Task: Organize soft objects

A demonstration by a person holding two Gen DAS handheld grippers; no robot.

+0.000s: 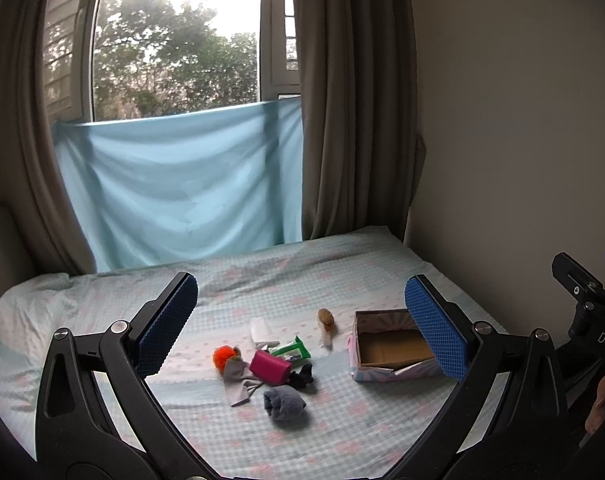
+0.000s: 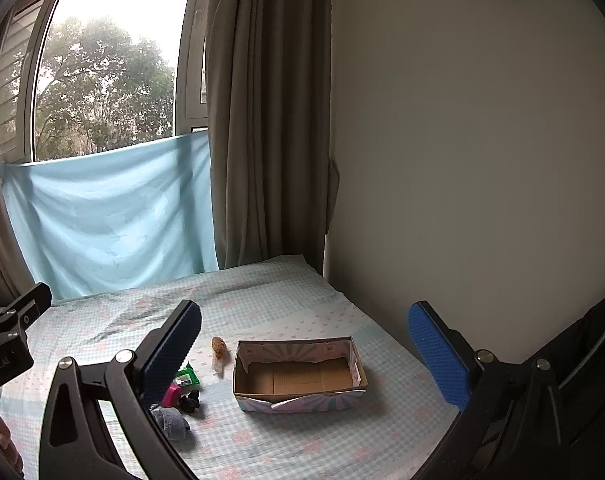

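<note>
- My left gripper (image 1: pixel 302 322) has its jaws spread wide with nothing between them; it hangs above the bed (image 1: pixel 342 432), clear of every item.
- My right gripper (image 2: pixel 304 338) is likewise wide apart and holds nothing, also raised over the bed.
- Nearest below the left gripper, between its fingers: a grey rolled sock (image 1: pixel 283 404) lying on the sheet.
- Just beyond that, a black soft item (image 1: pixel 302 376), too small for me to identify further, touching a magenta pouch (image 1: pixel 269 367).
- To the left of the pouch, a grey cloth (image 1: pixel 238 380) lies flat, with an orange fluffy ball (image 1: pixel 223 357) at its far-left edge.
- Behind the pouch, a green packet (image 1: pixel 292 350) and a white folded item (image 1: pixel 261 330).
- Further on, towards the right finger, a small brown plush (image 1: pixel 325 317) sits apart from the cluster, with a pale scrap just in front of it.
- Right of the cluster, partly behind the left gripper's right finger: an open cardboard box (image 1: pixel 358 354) with patterned sides, its bare brown floor showing.
- From the right wrist view, the same box lies between the right gripper's fingers, and the cluster sits behind its left finger.
- Beyond the bed: a light blue sheet (image 1: pixel 178 188) hung across the lower window (image 1: pixel 174 48), brown curtains (image 1: pixel 350 112) either side, and a plain wall (image 2: pixel 482 140) to the right.
</note>
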